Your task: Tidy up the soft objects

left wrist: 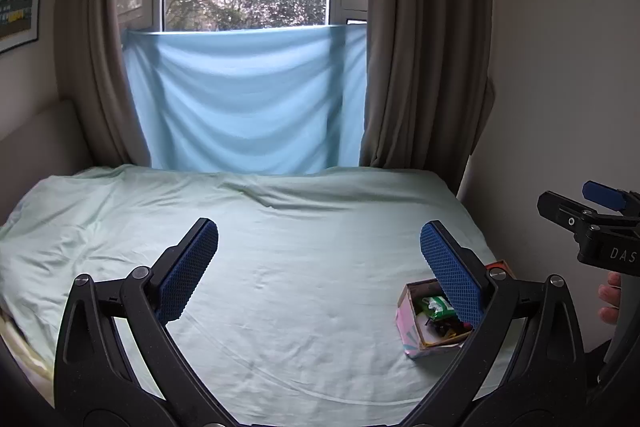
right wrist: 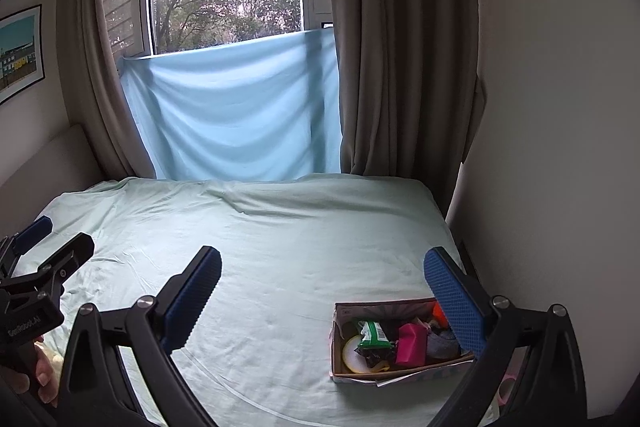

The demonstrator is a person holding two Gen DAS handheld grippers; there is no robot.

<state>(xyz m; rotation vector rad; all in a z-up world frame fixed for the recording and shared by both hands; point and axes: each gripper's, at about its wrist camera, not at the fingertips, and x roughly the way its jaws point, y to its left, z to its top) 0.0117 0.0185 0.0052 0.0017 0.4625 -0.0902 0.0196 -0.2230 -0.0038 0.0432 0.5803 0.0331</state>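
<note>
At the far left, a framed picture is seen on the wall, beside brown curtains and a window half covered by a pale blue cloth. Below these, the bed is spread with a light green sheet, and no loose items are seen on its open middle.

The left claw is held above the bed with its jaws spread wide and nothing between its blue pads. The right claw is likewise held wide open and empty, over the bed's right half.

Towards the right edge of the bed, a small cardboard box is found, open at the top. Inside it a green packet, a pink item, a dark grey cloth piece and a round yellowish thing are packed together; part of the contents is hidden behind the right claw's finger.

The scene would suit either soft things already gathered into the box or a box waiting to be sorted out onto the bed, so no step can be fixed. Any move onto the box would call for a light grip on yielding material.
</note>
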